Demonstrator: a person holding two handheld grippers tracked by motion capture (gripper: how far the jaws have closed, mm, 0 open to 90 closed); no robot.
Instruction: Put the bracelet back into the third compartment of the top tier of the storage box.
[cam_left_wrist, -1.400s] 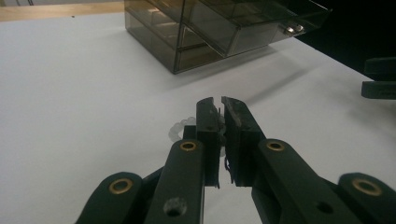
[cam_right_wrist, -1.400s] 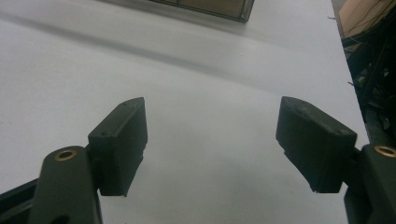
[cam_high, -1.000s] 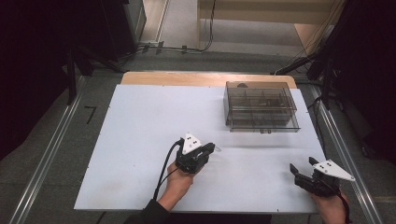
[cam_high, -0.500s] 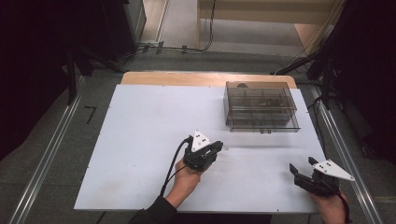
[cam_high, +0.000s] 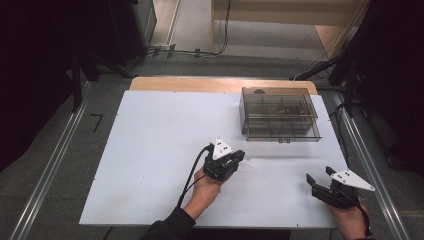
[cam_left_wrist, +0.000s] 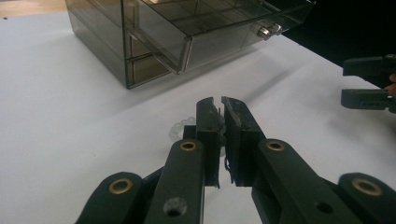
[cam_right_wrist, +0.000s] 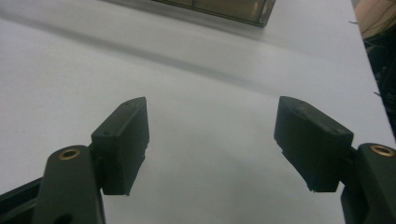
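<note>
A smoky clear drawer box stands at the back right of the white table. One of its drawers is pulled out, with a metal knob on its front. My left gripper is at mid-table, short of the box, its jaws almost closed on a small string of clear beads that hangs just below them. My right gripper rests near the front right corner, open, with bare table between its fingers.
A strip of bare wood runs along the table's far edge. Metal rails flank both sides, and cables lie on the floor behind. The right gripper also appears far right in the left gripper view.
My left gripper has moved to the right, toward the drawer box, with its jaws still closed. The right gripper has stayed in place.
</note>
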